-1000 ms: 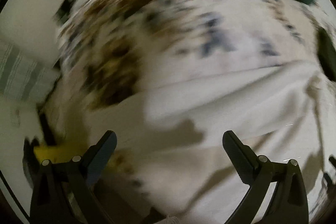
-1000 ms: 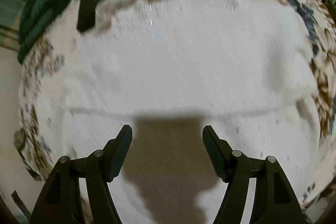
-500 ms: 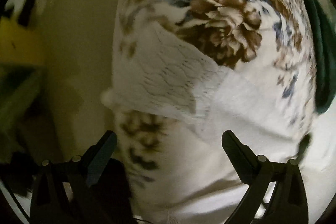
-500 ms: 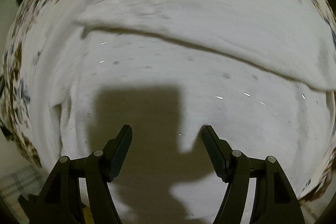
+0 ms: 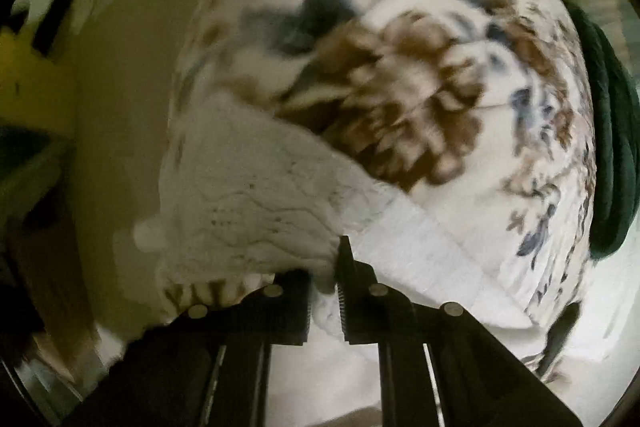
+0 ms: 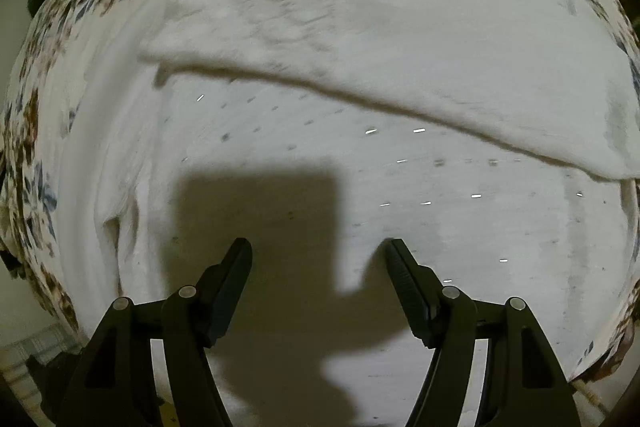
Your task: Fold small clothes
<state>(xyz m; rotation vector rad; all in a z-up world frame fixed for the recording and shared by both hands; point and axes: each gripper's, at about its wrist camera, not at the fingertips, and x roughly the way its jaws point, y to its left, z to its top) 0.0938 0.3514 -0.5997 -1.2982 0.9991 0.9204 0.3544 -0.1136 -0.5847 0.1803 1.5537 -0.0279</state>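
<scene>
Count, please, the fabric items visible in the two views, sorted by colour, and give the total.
White knitted garment: 1
Floral-printed cloth: 1
Dark green fabric: 1
Total: 3

Motion blur smears the floral sheet (image 5: pixel 420 99) across most of the left wrist view, so its brown and blue blooms lose their outlines. The corner of the white garment (image 5: pixel 256 203) pinched in the left gripper (image 5: pixel 324 283) vanishes between the black fingers, and how much cloth sits inside cannot be told. A dark green item (image 5: pixel 612 155) at the sheet's right edge is cut off by the fisheye rim, its kind unclear. Yellow and green shapes (image 5: pixel 28 99) at the left are too blurred to name. In the right wrist view, a shadow (image 6: pixel 280 267) darkens the garment's near part, and glints streak into dashes.
</scene>
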